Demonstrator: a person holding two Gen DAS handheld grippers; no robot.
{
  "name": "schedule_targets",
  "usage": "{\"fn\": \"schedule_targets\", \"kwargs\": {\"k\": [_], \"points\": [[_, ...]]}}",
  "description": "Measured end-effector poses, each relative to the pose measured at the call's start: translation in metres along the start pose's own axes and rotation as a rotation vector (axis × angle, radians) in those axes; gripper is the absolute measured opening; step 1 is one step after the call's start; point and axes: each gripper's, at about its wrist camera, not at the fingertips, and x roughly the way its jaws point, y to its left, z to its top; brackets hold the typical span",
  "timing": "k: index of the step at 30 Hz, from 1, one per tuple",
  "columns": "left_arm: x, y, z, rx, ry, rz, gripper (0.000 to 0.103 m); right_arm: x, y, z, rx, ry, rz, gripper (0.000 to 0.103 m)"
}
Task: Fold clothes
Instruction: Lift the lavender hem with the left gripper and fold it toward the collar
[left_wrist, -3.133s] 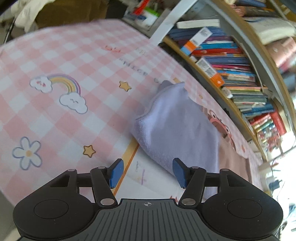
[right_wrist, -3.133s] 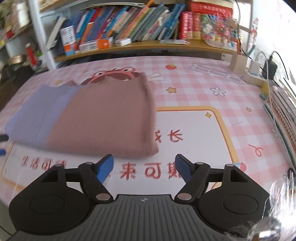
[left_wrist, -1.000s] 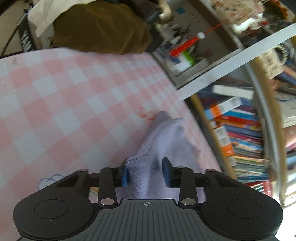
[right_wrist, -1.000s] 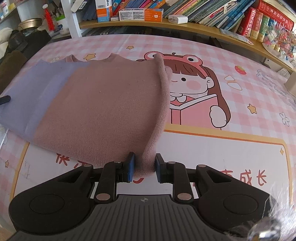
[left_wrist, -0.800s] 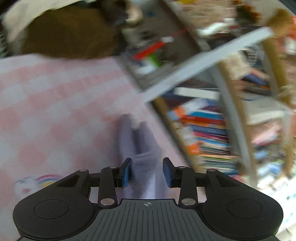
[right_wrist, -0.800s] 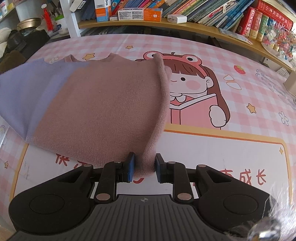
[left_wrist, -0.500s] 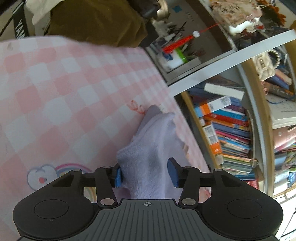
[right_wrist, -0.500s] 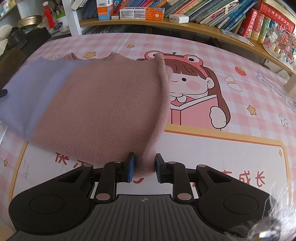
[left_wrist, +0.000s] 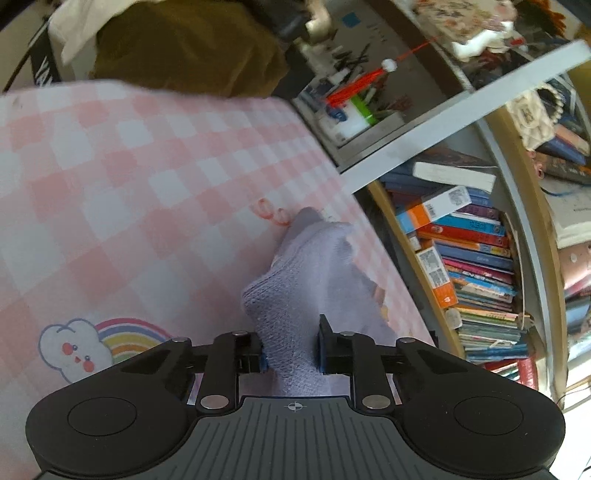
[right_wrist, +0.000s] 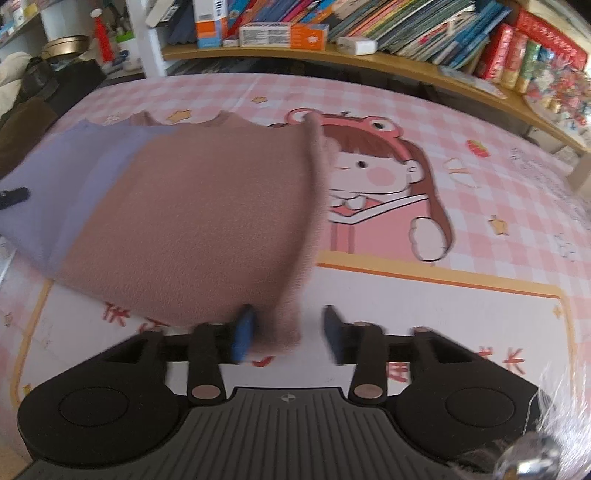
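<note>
Left wrist view first: the left hand-held gripper (left_wrist: 291, 349) has the lavender end of the folded sweater (left_wrist: 306, 295) bunched between its blue pads, jaws closing on the knit and pressing it from both sides. That lavender corner rises off the pink checked cloth (left_wrist: 110, 184) covering the desk, and a rainbow-and-cloud print (left_wrist: 99, 345) sits just left of the sweater. A bookshelf (left_wrist: 461, 258) crammed with books runs along the far right of the sweater.

Right wrist view now: the right hand-held gripper (right_wrist: 286, 338) is opening. Its left pad touches the sweater's (right_wrist: 192, 221) dusty-pink edge, its right pad stands clear, so nothing is clamped. The sweater lies folded on the desk, pink part near, lavender part to the left. Right of the sweater, a cartoon girl (right_wrist: 380, 192) is printed on the cloth (right_wrist: 480, 166), and the bookshelf (right_wrist: 369, 33) stands beyond it.
</note>
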Motion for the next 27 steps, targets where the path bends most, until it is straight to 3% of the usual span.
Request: {"fn": "schedule_targets", "kwargs": {"k": [8,18,27], "points": [[-0.011,-0.049,-0.007,0.14,-0.053,0.02,0.02,-0.012,-0.013,-0.01,-0.077,-0.024,0.135,0.064],[-0.026,-0.131,-0.028,0.4,-0.113,0.024,0.019,-0.01,-0.027,-0.015,-0.148,-0.024,0.256,0.066],[-0.021,-0.201,-0.071,0.623,-0.121,0.047,0.019,-0.016,-0.043,-0.017,-0.184,-0.056,0.326,0.068]]}}
